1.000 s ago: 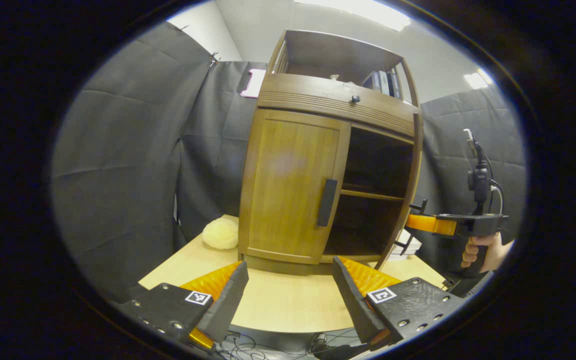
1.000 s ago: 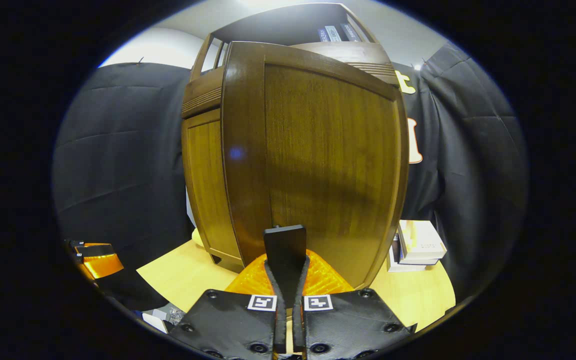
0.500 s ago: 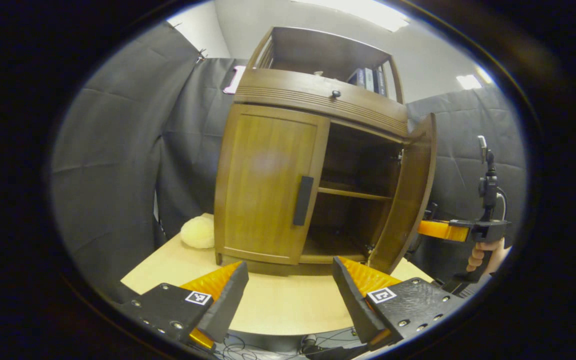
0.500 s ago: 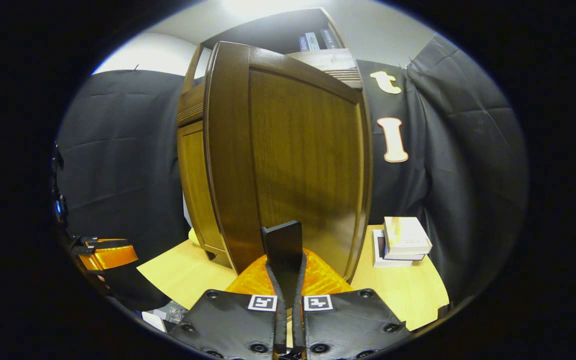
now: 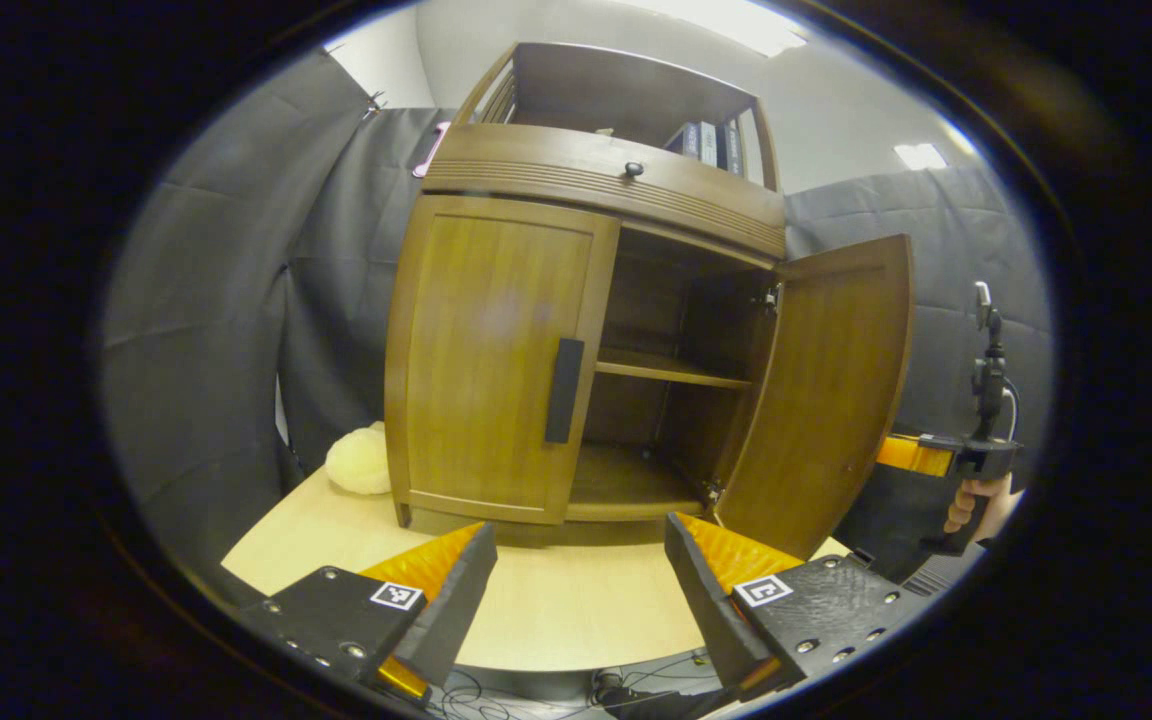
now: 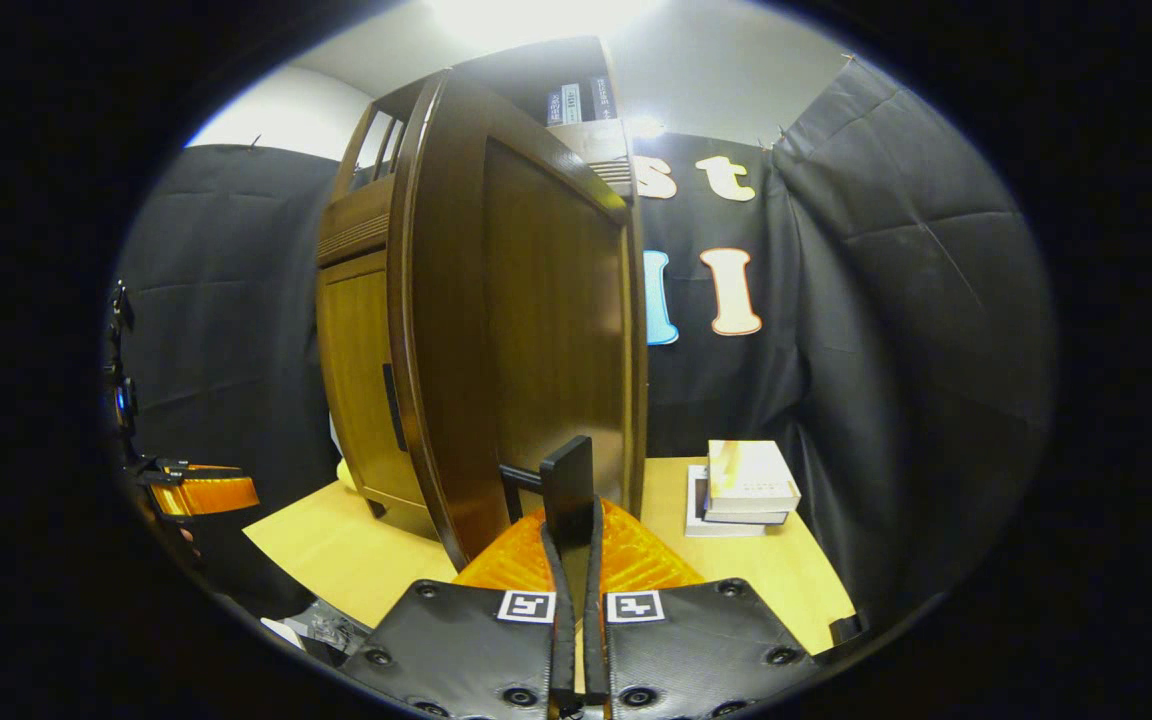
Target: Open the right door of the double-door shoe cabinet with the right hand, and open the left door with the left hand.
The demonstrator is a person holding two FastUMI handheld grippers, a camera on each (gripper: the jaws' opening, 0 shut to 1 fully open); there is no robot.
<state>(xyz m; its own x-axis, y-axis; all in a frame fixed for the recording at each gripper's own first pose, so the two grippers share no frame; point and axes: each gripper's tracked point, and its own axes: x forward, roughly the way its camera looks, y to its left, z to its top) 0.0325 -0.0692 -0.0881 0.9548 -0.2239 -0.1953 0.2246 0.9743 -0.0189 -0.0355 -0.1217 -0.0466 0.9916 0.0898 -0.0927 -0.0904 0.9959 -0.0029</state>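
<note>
Shoe cabinet point(image 5: 496, 340) stands on the light wood table point(image 5: 576, 610); all positions below are given relative to the cabinet.

Right door point(image 5: 821, 400): swung wide out from the cabinet's right side and hinged at its right edge. The interior shelf point(image 5: 671, 370) and floor of the right compartment are exposed. In the right gripper view the same door point(image 6: 536, 330) is seen from its outer face, nearly edge-on.

Right gripper point(image 6: 571, 560): fingers clamped together on the black bar handle point(image 6: 568, 490) of the right door, one pad on each side. In the left gripper view this gripper point(image 5: 921, 455) sits behind the open door's free edge, with a hand point(image 5: 976, 500) on its grip.

Left door point(image 5: 496, 350): closed flush in the cabinet front, with its black vertical handle point(image 5: 564, 390) at its inner edge, untouched.

Left gripper point(image 5: 576, 590): in front of the cabinet and low, over the table, well apart from the left door. Jaws spread wide, holding nothing.

Other items: pale fluffy object point(image 5: 358, 462) on the table at the cabinet's left rear corner. Stack of books point(image 6: 741, 485) on the table to the cabinet's right. More books point(image 5: 708, 140) upright in the open top shelf of the cabinet. Small round knob point(image 5: 633, 169) on the drawer band above the doors.
</note>
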